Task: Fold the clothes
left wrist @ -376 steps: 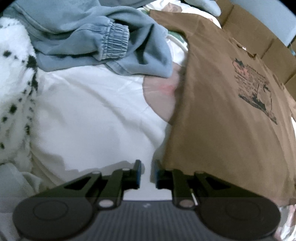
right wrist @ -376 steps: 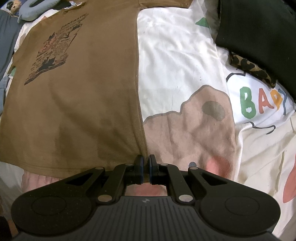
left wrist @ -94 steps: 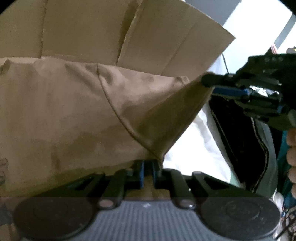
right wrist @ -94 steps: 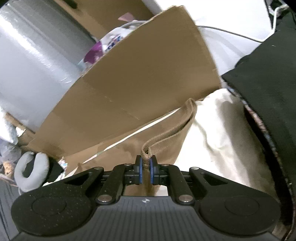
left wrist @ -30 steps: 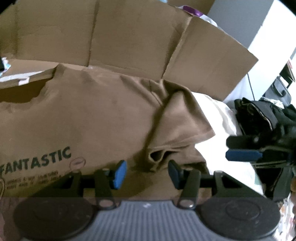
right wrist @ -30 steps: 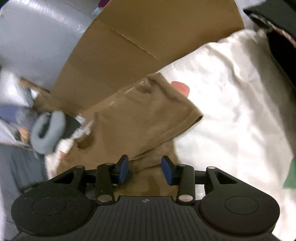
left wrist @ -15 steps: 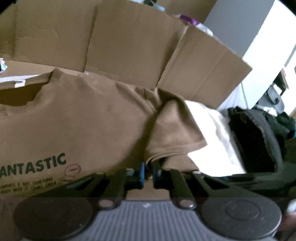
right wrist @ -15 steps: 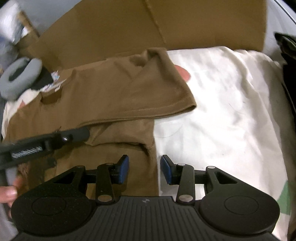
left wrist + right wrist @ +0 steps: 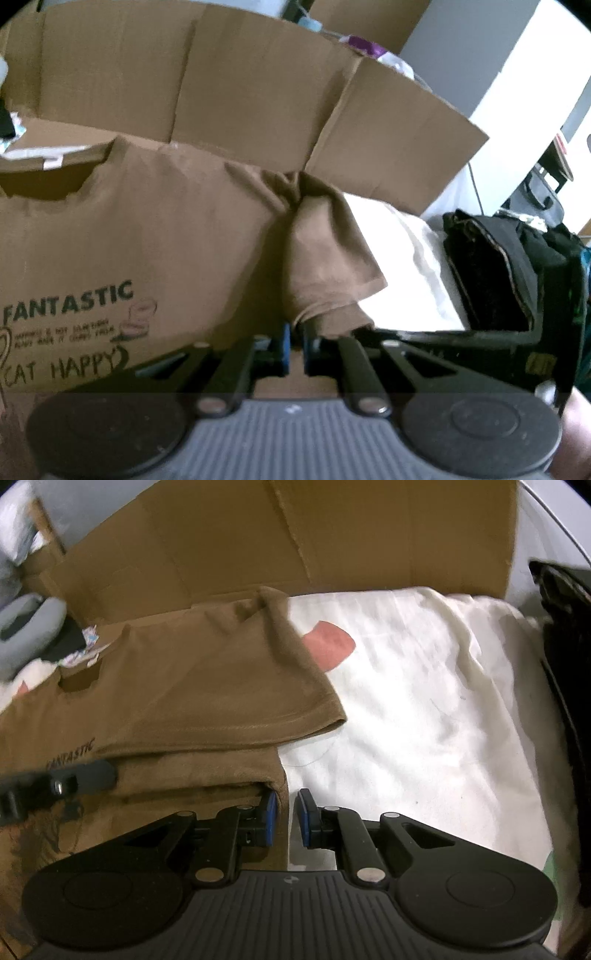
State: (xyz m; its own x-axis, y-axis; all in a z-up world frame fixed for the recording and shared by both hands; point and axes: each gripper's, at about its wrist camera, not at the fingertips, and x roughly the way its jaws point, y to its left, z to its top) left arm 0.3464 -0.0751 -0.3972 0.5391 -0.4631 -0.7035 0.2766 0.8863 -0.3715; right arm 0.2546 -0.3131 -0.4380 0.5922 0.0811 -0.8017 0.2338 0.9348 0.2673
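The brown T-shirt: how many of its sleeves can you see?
1: the sleeve is folded over the brown T-shirt, beside the white sheet. The other sleeve is out of view.

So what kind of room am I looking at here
Probably a bedroom in a home: a brown T-shirt lies on a white printed bedsheet, with flattened cardboard boxes behind it and dark clothes piled alongside.

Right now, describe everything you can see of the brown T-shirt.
The brown T-shirt is soft knit, lying print-up on the white bedsheet against flattened cardboard. Dark lettering reads FANTASTIC and CAT HAPPY. Its neckline shows at the far edge. One short sleeve is folded inward over the body, hem stitching visible. The left gripper is shut on a fabric fold below that sleeve; the right gripper is closing around the shirt's side edge.
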